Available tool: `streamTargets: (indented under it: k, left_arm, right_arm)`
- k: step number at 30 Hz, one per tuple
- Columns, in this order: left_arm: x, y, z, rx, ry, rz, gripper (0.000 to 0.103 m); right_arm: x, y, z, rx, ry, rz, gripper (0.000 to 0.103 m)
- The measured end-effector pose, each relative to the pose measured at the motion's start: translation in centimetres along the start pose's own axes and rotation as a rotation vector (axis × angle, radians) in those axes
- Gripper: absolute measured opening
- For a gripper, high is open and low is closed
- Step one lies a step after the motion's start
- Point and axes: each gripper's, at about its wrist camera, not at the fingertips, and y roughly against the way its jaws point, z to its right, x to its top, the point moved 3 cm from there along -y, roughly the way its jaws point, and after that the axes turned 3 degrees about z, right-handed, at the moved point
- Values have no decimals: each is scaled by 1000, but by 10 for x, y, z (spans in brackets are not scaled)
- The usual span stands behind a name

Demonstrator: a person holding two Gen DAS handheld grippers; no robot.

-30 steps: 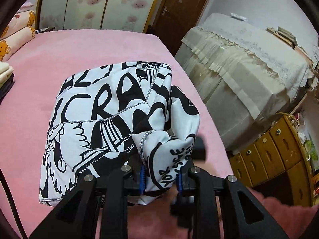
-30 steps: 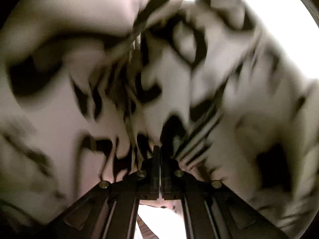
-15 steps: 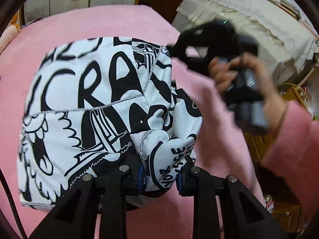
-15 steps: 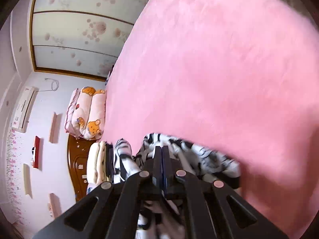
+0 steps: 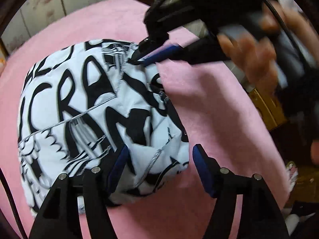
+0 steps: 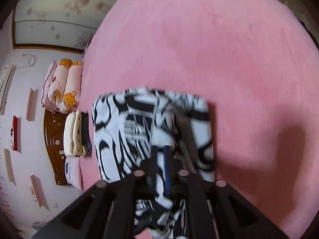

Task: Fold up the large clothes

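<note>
A black-and-white printed garment (image 5: 89, 103) lies folded in a thick block on the pink bed (image 5: 209, 109). My left gripper (image 5: 159, 163) points steeply down at its near right corner. Its jaws are opening, the bunched corner lies loose between the blue pads (image 5: 201, 165), and neither pad presses on it. My right gripper (image 5: 142, 56), held by a person's hand (image 5: 249, 53), has its tips at the far right corner. In the right wrist view the right gripper (image 6: 161, 155) hangs over the garment (image 6: 123, 131). Its jaws are opening, a narrow gap apart, with cloth showing in the gap.
Bear-print pillows (image 6: 61, 87) and a stack of folded cloths (image 6: 76, 133) sit by the wooden headboard (image 6: 53, 139). Wardrobe doors (image 6: 59, 14) stand beyond the bed (image 6: 199, 49). A yellow cabinet (image 5: 267, 109) is past the bed's right edge.
My left jaws have spread and let go of the bunched corner as the gripper sank toward the bed. My right gripper swung in over the far corner and its shut jaws parted.
</note>
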Motion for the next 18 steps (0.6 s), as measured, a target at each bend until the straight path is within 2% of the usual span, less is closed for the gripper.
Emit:
streamTargets:
  k: [2, 4, 7, 9, 11, 13, 15, 18]
  left_arm:
    - [5, 13, -15, -31, 62, -25, 68]
    - [8, 29, -30, -49, 102, -35, 72]
    - [10, 55, -58, 3, 129, -30, 72]
    - [-1, 71, -84, 44, 170, -37, 73]
    - [-5, 78, -105, 72, 218, -59, 73]
    - [-12, 82, -127, 89, 280, -66, 73]
    - [-21, 81, -148, 81, 341, -67, 73]
    - [-27, 77, -172, 73, 419, -71, 73]
  right_arm:
    - [-11, 0, -4, -7, 6, -4, 37]
    - [-21, 1, -9, -6, 12, -10, 39]
    - [-38, 2, -25, 16, 20, -32, 39]
    - [-48, -3, -36, 0, 36, -54, 39]
    - [-62, -13, -41, -56, 42, -117, 39]
    - [-72, -20, -40, -127, 58, -138, 39]
    - [-81, -28, -40, -181, 76, -157, 39]
    - [-97, -47, -37, -296, 116, -252, 38]
